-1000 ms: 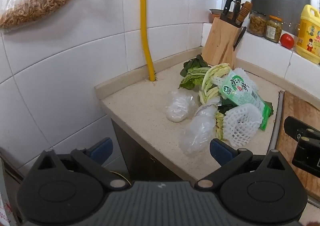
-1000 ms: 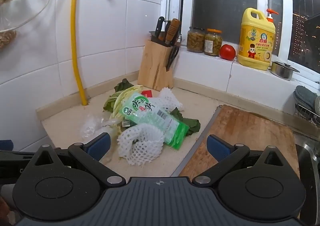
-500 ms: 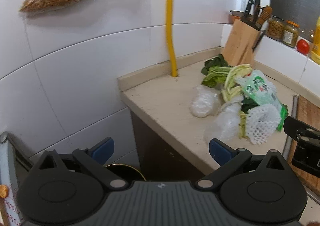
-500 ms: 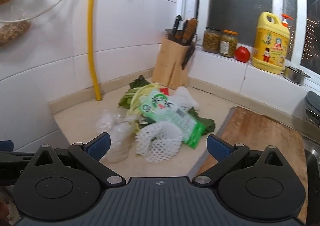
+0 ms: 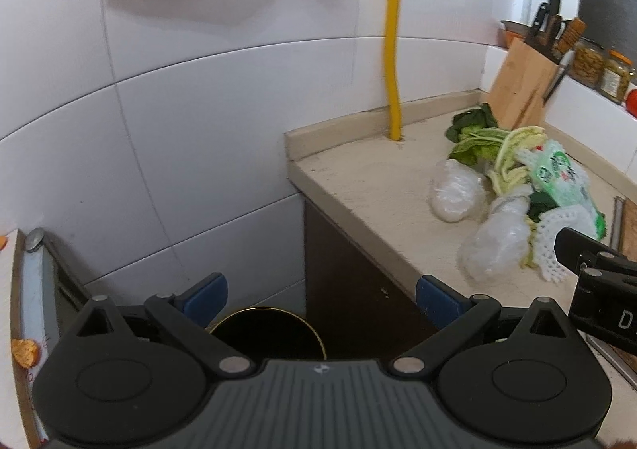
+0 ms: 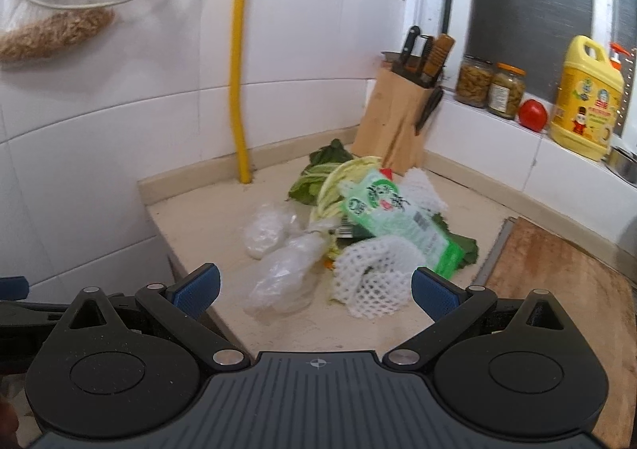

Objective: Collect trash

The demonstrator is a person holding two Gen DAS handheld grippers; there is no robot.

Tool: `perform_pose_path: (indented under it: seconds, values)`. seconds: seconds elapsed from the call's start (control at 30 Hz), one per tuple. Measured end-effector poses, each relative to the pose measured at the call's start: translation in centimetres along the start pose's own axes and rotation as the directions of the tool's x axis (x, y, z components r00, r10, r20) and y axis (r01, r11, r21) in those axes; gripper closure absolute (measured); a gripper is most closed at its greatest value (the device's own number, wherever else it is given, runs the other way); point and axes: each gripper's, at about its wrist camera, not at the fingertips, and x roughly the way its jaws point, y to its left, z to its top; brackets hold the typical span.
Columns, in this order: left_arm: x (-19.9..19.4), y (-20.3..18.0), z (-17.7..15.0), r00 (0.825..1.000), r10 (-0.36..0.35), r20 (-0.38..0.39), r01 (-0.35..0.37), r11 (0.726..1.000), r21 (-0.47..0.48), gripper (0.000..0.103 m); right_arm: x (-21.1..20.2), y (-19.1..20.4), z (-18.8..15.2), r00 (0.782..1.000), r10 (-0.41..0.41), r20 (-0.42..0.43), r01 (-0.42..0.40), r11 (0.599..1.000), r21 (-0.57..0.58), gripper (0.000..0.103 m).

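On the counter (image 6: 207, 210), green packet (image 6: 398, 218) lettering blurs; both grippers (image 5: 321, 295) (image 6: 315, 287) gape wide.

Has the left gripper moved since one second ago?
Yes. The left gripper swung left and down: the yellow pipe and countertop slid right, and a dark bin now appears below.

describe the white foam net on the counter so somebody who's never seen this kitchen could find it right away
Start at the wooden knife block in the counter's corner, then come forward to the pile of greens and wrappers. The white foam net lies at the pile's front edge, just below the green printed packet. Unlike the clear crumpled bags beside it, it is opaque, with a diamond mesh.
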Motion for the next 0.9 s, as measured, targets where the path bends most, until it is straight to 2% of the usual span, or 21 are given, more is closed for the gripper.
perform_pose_path:
  seconds: [0.3,0.9]
  values:
    - [0.9,0.4,0.5,1.0,0.025,-0.004,-0.025,0.999,-0.035,0.005,1.2,1.2,1.0,0.999,0.051,0.007,-0.051,0.998,-0.032,0.0]
    - [1.1,-0.3,0.4,0.999,0.038,0.013,-0.038,0.999,-0.02,0.006,2.4,0.8,1.0,0.998,0.061,-0.012,-0.062,0.998,-0.032,0.0]
